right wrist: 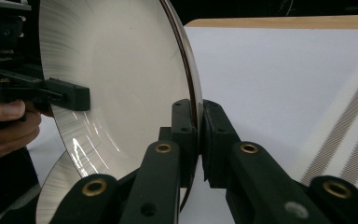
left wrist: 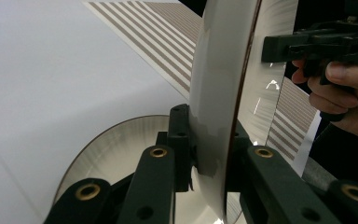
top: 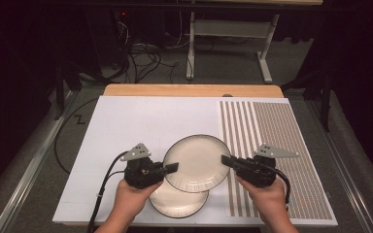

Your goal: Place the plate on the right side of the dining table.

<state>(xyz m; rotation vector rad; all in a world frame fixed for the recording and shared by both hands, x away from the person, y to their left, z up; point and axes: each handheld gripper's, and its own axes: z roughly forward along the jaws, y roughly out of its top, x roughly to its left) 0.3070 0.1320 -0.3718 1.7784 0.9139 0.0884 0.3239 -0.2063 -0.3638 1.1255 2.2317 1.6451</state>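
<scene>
— Left gripper [top: 171, 168]: clamped on the west rim of the upper plate [top: 196, 162], jaws closed down to the thickness of the rim, one pad on the face, one under it.

— And the right gripper [top: 227, 160]?

— Same story on the opposite rim: pinched tight on the plate edge, nothing else held. So: plate between the two, carried by both, grips roughly across a diameter from each other.

— Lying how?

— Lifted, close to level in the high view, partly overlapping the lower plate [top: 175, 201] on the white mat [top: 126, 126]. Lower plate toward the near edge and a little left, mostly under the lifted one's near-left part. Touching or apart: cannot tell from above. In the left gripper view, lower plate [left wrist: 121, 144] seen beyond the jaws with the held plate [left wrist: 216, 93] edge-on between them, which suggests a gap.

— Nearer hand?

— Neither; both equally on it. Round plate, so no long axis; the line that matters runs gripper to gripper, left to right across the table.

— What does the next move turn on?

— Probably keeping that line level and both grips equal while shifting the plate clear of the one below. Striped mat [top: 272, 155] just to the right, under the right gripper.
</scene>
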